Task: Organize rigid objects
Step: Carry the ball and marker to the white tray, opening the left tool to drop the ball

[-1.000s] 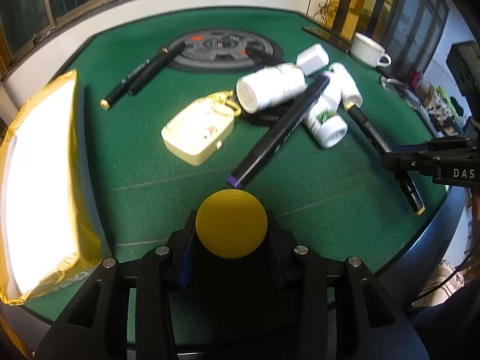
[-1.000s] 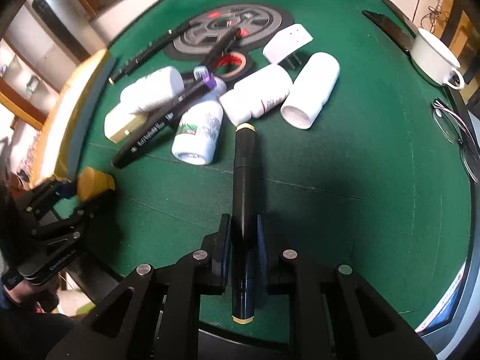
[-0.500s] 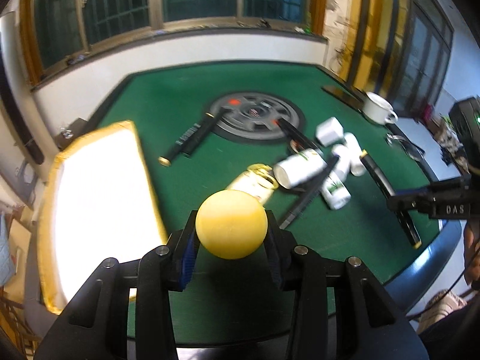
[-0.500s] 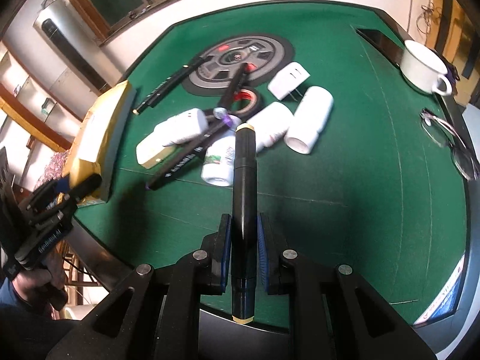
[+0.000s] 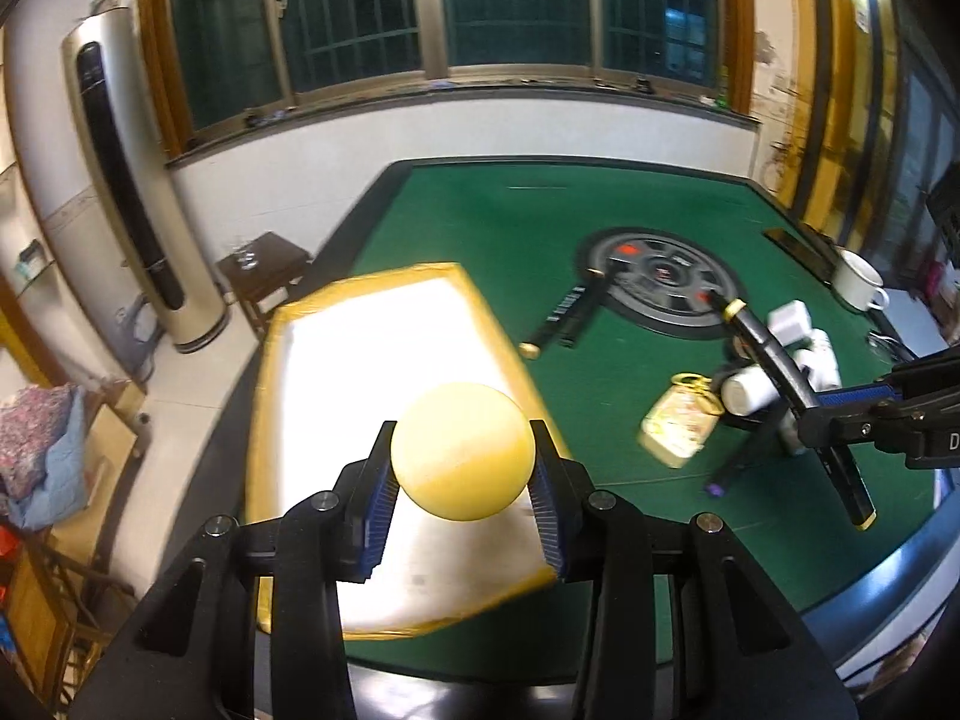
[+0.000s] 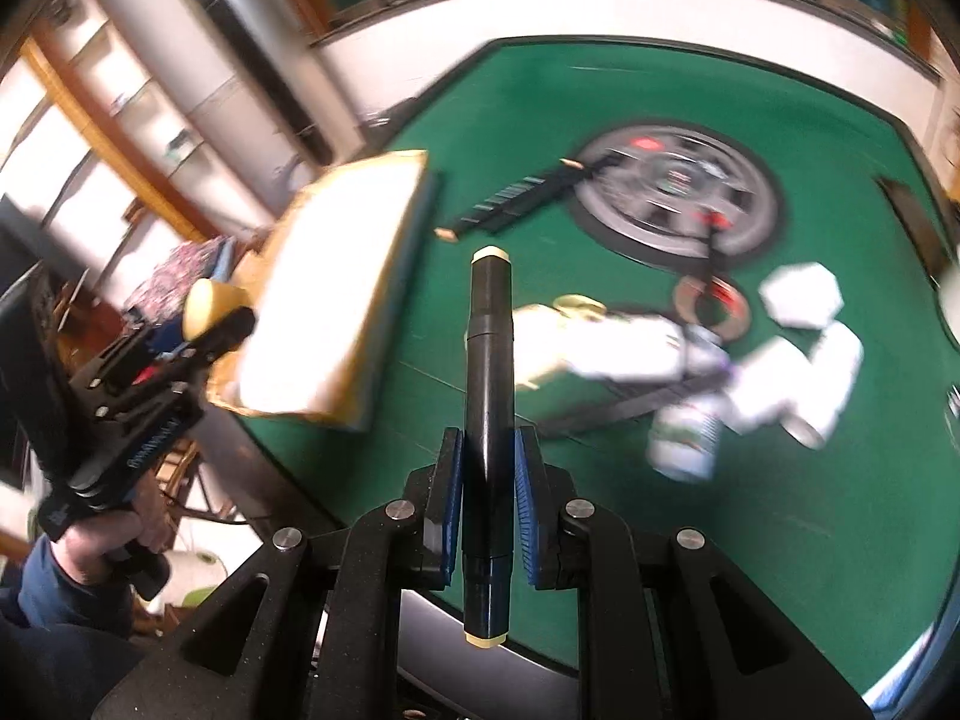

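Left gripper (image 5: 462, 468) clamped on smooth yellow ball (image 5: 462, 450); slip risked.

Right gripper (image 6: 486, 480) clamped on black cream-capped marker (image 6: 489, 396); pivot risked.

Gold-rimmed white tray (image 5: 384, 372) at 12 o'clock.

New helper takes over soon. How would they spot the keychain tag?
On the green table, look between the gold-edged tray and the white bottles. The tag lies flat there: cream, with a gold clasp, unlike its round white neighbours.
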Demonstrator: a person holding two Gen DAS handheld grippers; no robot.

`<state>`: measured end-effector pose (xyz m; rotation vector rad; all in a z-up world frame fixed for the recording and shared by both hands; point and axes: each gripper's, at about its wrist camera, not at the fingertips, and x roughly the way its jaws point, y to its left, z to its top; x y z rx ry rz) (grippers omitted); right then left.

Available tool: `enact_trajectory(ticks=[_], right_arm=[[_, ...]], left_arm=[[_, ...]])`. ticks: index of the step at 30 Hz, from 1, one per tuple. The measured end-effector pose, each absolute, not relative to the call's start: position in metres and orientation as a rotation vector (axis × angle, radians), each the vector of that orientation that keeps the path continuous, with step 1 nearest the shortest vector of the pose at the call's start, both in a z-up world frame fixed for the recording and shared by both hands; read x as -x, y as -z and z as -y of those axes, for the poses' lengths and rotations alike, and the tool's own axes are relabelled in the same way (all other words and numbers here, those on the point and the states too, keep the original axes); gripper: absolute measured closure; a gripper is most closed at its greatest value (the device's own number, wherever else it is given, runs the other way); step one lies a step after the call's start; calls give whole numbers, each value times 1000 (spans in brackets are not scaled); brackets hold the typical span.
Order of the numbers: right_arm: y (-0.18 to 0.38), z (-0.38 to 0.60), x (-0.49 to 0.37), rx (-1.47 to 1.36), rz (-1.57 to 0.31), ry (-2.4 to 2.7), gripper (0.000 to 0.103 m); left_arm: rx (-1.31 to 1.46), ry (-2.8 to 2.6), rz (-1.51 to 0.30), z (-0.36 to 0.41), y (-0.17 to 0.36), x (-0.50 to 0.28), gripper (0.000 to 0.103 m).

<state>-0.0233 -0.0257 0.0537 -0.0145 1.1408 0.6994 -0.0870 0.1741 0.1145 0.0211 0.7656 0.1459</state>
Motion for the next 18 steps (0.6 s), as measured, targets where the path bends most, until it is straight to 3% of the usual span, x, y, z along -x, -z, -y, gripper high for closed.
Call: enact_trajectory(ticks=[18], right_arm=[[-43, -118, -10, 24, -1199, -829, 88]], left_arm=[[25, -216, -837, -250, -91, 48, 65]])
